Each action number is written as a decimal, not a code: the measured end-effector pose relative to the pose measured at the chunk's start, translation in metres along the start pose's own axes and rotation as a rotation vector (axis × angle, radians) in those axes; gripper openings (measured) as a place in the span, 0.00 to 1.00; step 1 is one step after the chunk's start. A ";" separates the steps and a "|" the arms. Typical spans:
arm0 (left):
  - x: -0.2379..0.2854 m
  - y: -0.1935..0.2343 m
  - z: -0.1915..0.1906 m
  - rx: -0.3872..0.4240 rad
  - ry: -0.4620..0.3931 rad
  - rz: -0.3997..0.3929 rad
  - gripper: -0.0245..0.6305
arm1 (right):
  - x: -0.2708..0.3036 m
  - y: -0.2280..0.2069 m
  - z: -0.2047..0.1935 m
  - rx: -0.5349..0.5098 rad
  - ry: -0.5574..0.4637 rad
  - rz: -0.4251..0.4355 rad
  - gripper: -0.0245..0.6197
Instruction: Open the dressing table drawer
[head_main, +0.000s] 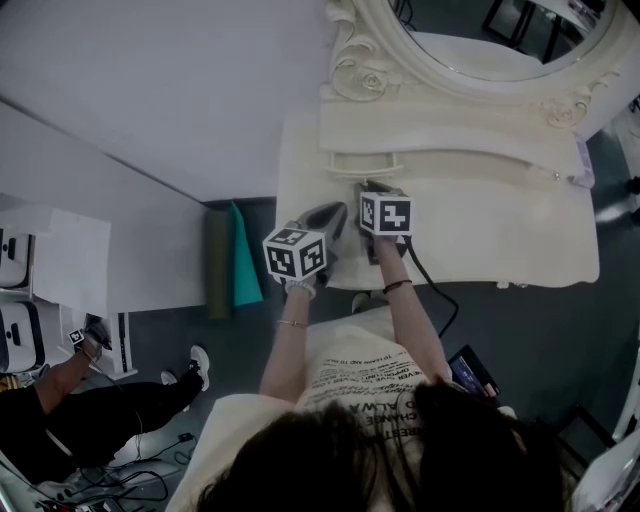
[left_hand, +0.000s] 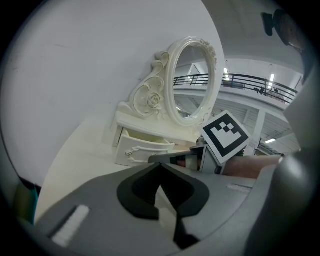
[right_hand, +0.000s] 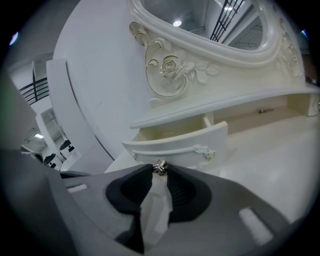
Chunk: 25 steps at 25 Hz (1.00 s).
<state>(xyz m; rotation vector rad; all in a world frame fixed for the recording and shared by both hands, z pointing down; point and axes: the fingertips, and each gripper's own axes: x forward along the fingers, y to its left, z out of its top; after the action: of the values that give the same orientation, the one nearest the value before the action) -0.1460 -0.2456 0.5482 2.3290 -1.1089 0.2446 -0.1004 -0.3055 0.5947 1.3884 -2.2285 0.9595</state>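
Right gripper view: cream curved drawer (right_hand: 177, 142) stands pulled out (carved trim), right hand-held gripper (right_hand: 160, 171) pinching its silver knob (right_hand: 160, 167); left hand-held gripper (left_hand: 159, 167) pressed together.

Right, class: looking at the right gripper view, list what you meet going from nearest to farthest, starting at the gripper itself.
right gripper → metal knob between its jaw tips → drawer front, pulled out → shelf above the drawer → carved rose → oval mirror
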 end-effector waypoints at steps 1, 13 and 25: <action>0.000 0.000 -0.001 -0.001 0.001 -0.001 0.04 | 0.000 0.000 -0.001 0.000 0.000 0.000 0.19; -0.007 -0.005 -0.007 -0.001 0.002 -0.001 0.04 | -0.007 0.002 -0.008 0.009 0.000 0.000 0.19; -0.012 -0.007 -0.013 -0.001 0.009 -0.009 0.04 | -0.012 0.005 -0.012 0.009 -0.013 -0.002 0.19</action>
<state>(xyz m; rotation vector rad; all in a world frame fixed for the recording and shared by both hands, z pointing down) -0.1473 -0.2271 0.5522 2.3295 -1.0935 0.2505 -0.0996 -0.2875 0.5944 1.4042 -2.2349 0.9633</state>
